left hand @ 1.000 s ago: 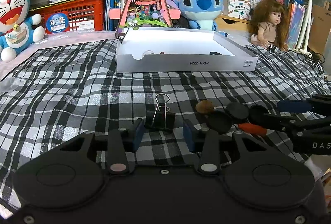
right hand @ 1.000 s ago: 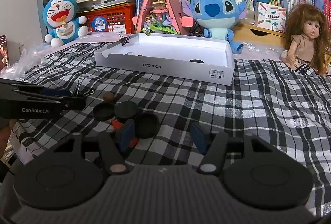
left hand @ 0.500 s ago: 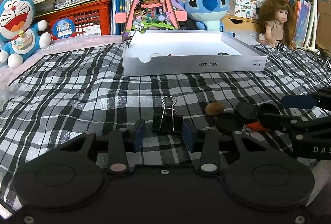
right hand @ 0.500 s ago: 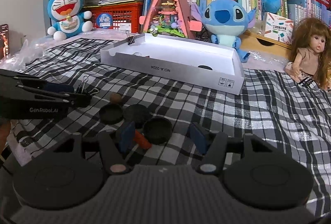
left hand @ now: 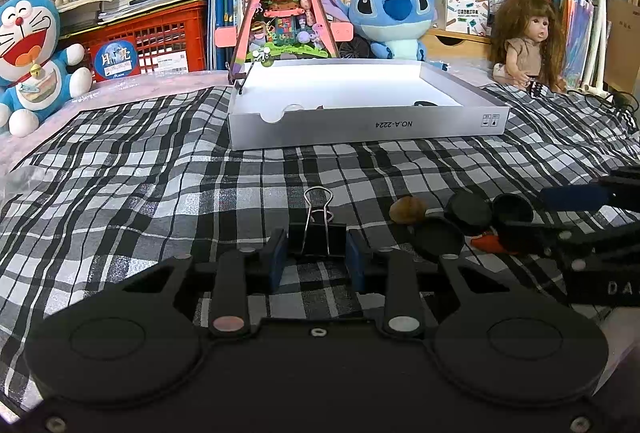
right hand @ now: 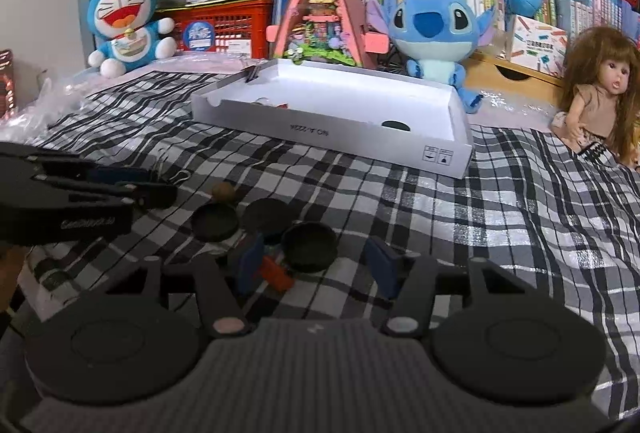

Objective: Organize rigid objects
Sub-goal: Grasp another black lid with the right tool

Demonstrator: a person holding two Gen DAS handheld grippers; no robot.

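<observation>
A black binder clip (left hand: 317, 239) lies on the checked cloth (left hand: 160, 201), its wire handles pointing away. My left gripper (left hand: 316, 257) is closing on it, and both blue pads (left hand: 276, 259) meet the clip's sides. To the right lie a brown nut (left hand: 408, 209), three black round caps (right hand: 267, 216) and an orange piece (right hand: 276, 273). My right gripper (right hand: 316, 265) is closing slightly. The nearest cap (right hand: 308, 247) and the orange piece sit between its fingers, and the pads stand clear of the cap. A white shallow box (left hand: 360, 135) lies beyond.
Behind the box stand a pink triangular toy house (left hand: 286, 5), a blue plush (left hand: 394, 17), a Doraemon plush (left hand: 28, 53), a doll (left hand: 524, 37), a red crate (left hand: 160, 41) and book shelves. Crinkled plastic (right hand: 28, 117) lies at the cloth's left edge.
The left gripper's jaws have narrowed until the pads reach the binder clip. The right gripper has barely shifted, with its left finger still by the orange piece.
</observation>
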